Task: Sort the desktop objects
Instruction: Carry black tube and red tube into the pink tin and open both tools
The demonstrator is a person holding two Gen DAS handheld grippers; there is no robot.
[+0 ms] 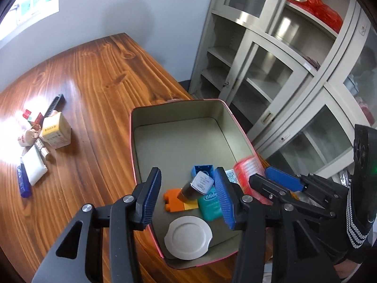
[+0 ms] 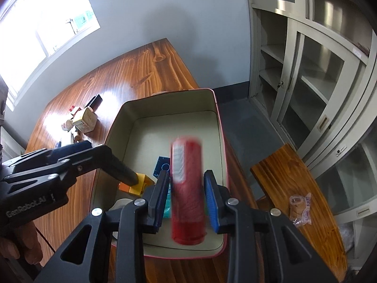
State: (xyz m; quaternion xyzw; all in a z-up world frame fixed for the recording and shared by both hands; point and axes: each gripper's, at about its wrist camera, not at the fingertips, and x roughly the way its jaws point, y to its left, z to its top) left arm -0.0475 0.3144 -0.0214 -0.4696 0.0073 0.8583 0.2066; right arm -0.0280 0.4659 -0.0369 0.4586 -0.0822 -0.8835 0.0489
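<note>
Fingers of the left gripper (image 1: pixel 188 197) are spread, a small tube (image 1: pixel 196 187) dropping free; the right gripper (image 2: pixel 186 199) hangs open around a blurred red pack (image 2: pixel 187 188). Tin (image 1: pixel 179 108) part-filled; several items (image 1: pixel 44 139) remain on the bench (image 1: pixel 99 75).

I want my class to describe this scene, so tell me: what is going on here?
A person with a handheld gripper in each hand is sorting desk items into a pink-rimmed metal tin on a wooden table. The right gripper is open around a blurred red cylindrical pack that seems to be dropping into the tin. The left gripper is open above the tin, with a small bronze tube between its fingers. More small items wait on the table.
</note>
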